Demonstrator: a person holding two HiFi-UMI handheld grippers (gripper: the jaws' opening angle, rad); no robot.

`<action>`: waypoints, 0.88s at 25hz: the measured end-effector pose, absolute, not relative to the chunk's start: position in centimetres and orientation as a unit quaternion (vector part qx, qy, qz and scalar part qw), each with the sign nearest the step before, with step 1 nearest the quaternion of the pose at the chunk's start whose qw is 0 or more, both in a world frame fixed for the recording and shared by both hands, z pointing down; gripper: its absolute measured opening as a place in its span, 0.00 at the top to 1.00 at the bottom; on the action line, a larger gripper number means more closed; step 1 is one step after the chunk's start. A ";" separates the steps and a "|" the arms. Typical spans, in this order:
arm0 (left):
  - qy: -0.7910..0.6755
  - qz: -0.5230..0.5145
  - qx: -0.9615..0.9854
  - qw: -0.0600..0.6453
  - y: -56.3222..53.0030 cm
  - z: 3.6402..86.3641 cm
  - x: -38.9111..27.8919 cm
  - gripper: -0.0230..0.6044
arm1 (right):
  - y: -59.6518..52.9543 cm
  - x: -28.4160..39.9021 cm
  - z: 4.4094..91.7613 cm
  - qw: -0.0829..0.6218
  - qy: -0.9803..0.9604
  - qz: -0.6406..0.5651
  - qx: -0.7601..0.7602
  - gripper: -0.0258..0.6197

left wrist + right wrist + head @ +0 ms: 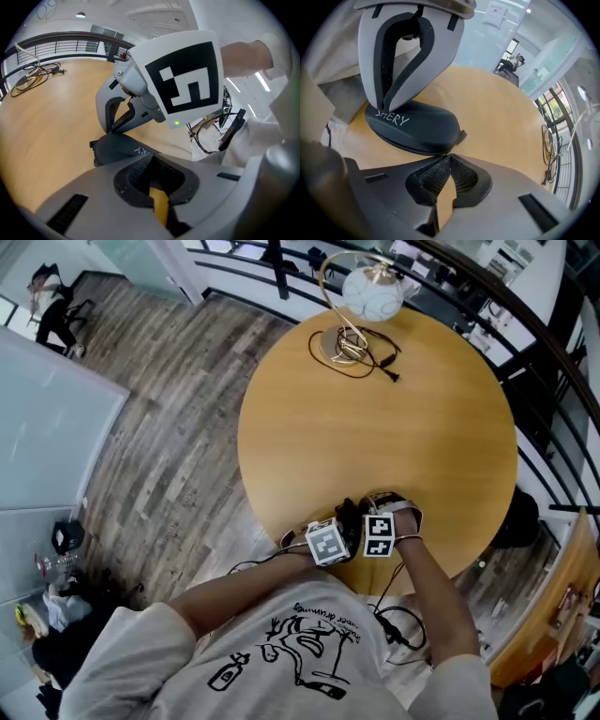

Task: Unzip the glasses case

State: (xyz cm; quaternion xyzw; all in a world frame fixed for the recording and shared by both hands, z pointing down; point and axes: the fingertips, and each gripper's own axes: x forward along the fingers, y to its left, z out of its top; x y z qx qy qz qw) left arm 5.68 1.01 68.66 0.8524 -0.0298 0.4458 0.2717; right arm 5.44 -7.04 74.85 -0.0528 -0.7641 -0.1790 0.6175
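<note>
Right gripper view: glasses case [412, 126] lies at the bench's [375, 427] near edge, seam apparently zipped. Right tongs [449, 157] closed at the seam; left tongs [151, 158] closed, pressing its top. Unzipping looks unstarted.

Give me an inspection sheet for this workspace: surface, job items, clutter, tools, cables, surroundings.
Surface: round wooden table, on a plank floor.
Job's things: dark glasses case at the table's near edge, lid shut along the side in view.
Clutter: lamp with a white globe shade, at the far edge.
Grippers: left tool jaws together, tips on the case's top; right tool jaws together at the case's seam. Whether it pinches the zip pull cannot be told.
Cables: black lamp cable looped round the lamp's base; tool cables hang at the person's front.
Surroundings: railing, glass partition.
</note>
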 end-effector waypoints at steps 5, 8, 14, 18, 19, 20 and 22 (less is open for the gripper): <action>-0.031 0.443 0.853 0.275 1.0 68.6 5.7 0.95 | -7.6 4.8 74.6 0.612 -0.748 -0.241 -0.093 0.92; -0.031 0.443 0.852 0.277 1.1 68.6 5.8 0.95 | -7.7 4.4 74.6 0.605 -0.737 -0.279 -0.113 0.92; -0.031 0.443 0.852 0.276 1.0 68.6 5.8 0.95 | -8.0 3.7 74.6 0.593 -0.721 -0.336 -0.126 0.92; -0.027 0.441 0.850 0.287 1.2 69.3 5.2 0.95 | -8.6 4.0 74.7 0.599 -0.747 -0.280 -0.063 0.92; -0.024 0.436 0.852 0.290 1.3 69.3 5.1 0.95 | -8.6 4.2 74.6 0.600 -0.756 -0.258 -0.041 0.92; -0.023 0.430 0.854 0.294 1.4 69.2 4.9 0.95 | -8.6 4.4 74.4 0.599 -0.765 -0.234 -0.019 0.92; -0.032 0.420 0.857 0.298 1.1 68.9 4.4 0.95 | -8.4 5.0 74.1 0.594 -0.785 -0.175 0.026 0.92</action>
